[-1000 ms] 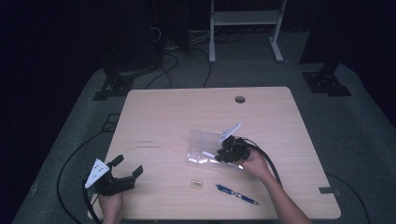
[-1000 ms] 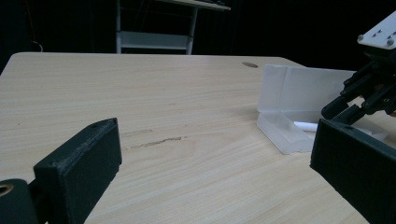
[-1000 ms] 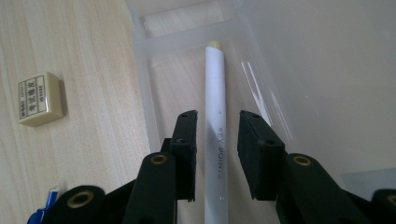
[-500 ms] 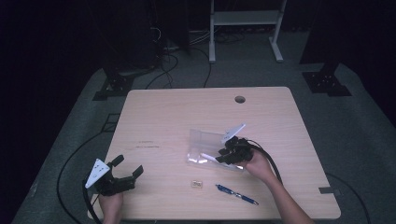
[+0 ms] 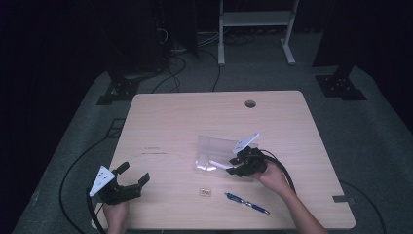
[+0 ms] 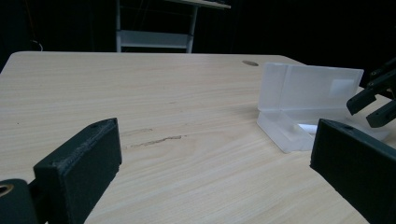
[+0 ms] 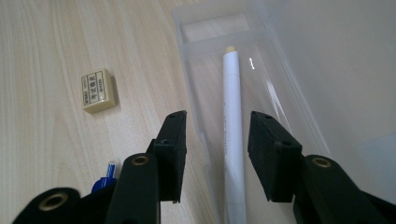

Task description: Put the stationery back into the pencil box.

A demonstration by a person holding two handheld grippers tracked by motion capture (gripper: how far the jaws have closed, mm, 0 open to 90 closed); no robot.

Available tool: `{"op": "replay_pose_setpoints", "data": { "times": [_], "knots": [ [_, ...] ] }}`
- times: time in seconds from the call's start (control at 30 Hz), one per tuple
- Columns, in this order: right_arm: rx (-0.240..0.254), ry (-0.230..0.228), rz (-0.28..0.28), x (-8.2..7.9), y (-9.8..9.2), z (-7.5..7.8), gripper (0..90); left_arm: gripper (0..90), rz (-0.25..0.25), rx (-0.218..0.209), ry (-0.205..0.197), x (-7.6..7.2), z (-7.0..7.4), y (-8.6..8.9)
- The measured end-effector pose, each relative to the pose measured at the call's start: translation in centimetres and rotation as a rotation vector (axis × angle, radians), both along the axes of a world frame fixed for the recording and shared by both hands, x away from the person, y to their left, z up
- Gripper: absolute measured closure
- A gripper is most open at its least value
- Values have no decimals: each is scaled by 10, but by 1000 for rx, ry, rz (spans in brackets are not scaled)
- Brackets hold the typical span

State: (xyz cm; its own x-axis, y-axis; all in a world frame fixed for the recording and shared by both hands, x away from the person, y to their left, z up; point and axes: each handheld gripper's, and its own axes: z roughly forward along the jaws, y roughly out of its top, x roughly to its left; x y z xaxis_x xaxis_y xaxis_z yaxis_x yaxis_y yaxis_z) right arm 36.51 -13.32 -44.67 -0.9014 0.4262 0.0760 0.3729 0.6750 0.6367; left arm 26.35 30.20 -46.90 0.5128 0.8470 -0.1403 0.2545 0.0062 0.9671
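So the white pen is lying lengthwise in the tray of the clear plastic case, which sits open around the middle of the table with its lid standing up behind it. The right gripper is right over the near end of that pen, and its jaws have just been opening; the pen sits in the gap between them, but the pads aren't pressing on it, there's daylight on both sides. From the high view you can see that gripper at the right edge of the case, hand behind it. Just left of the case in the right gripper view there's a small beige eraser flat on the wood, and a blue pen lies nearer the front edge of the table, well apart from the case. The left gripper is way off at the front left corner, jaws spread wide with nothing between them, aimed across the table toward the case.
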Motion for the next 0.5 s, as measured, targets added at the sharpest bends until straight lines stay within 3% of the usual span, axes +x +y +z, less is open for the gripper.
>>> {"op": "replay_pose_setpoints", "data": {
  "times": [0.5],
  "knots": [
    [14, -3, 9, -16, -10, 4, 505, 11, 0, 2, 3, 0, 0, -1]
  ]
}}
